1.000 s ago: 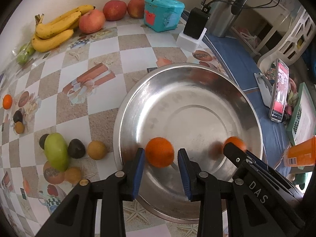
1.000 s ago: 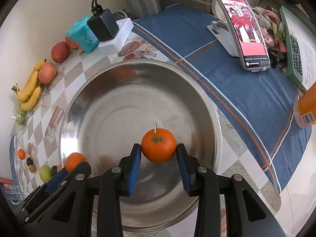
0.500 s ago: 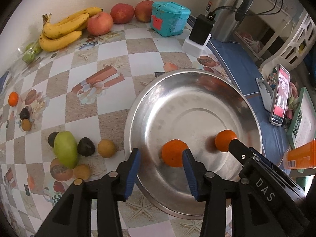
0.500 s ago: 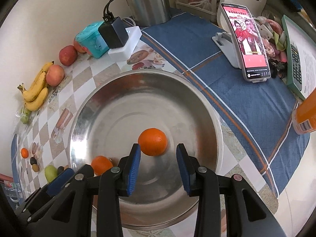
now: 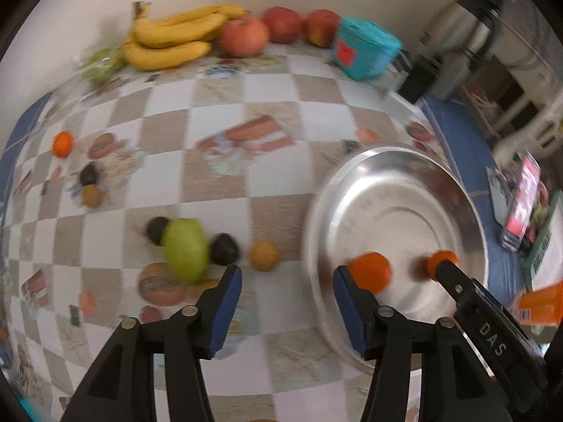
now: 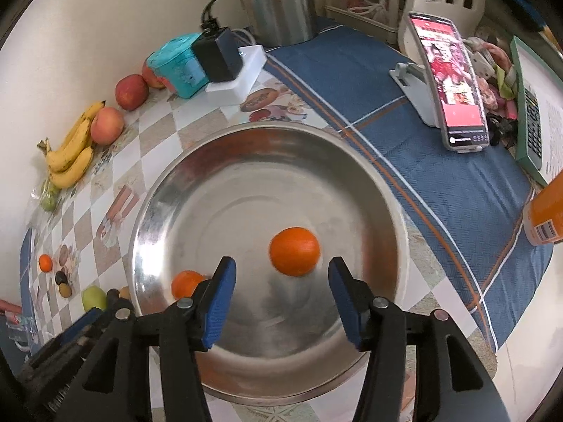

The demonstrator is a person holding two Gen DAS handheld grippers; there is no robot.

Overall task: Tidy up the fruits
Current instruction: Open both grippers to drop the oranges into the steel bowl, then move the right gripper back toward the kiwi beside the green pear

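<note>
A steel bowl (image 6: pixel 218 161) (image 5: pixel 337 190) holds two oranges: one near its middle (image 6: pixel 295 251) (image 5: pixel 441 260), one by its left rim (image 6: pixel 185 283) (image 5: pixel 371 276). My right gripper (image 6: pixel 279 293) is open and empty, just short of the middle orange. My left gripper (image 5: pixel 286 293) is open and empty over the table at the bowl's left rim. Ahead of it lie a green pear (image 5: pixel 184 248), two dark fruits (image 5: pixel 224 249), a yellow-brown fruit (image 5: pixel 264 255). Bananas (image 5: pixel 172 40) and apples (image 5: pixel 244 37) lie by the wall.
A teal box (image 5: pixel 366 51), a charger on a white block (image 6: pixel 234 68) and a steel kettle (image 6: pixel 278 3) stand behind the bowl. A phone on a stand (image 6: pixel 454 84) and an orange bottle (image 6: pixel 547 211) stand at the right on blue cloth. A small orange (image 5: pixel 63 143) lies far left.
Both grippers opened and let go of their oranges, which now lie in the bowl. My left gripper swung left off the bowl toward the pear; my right gripper drew back a little.
</note>
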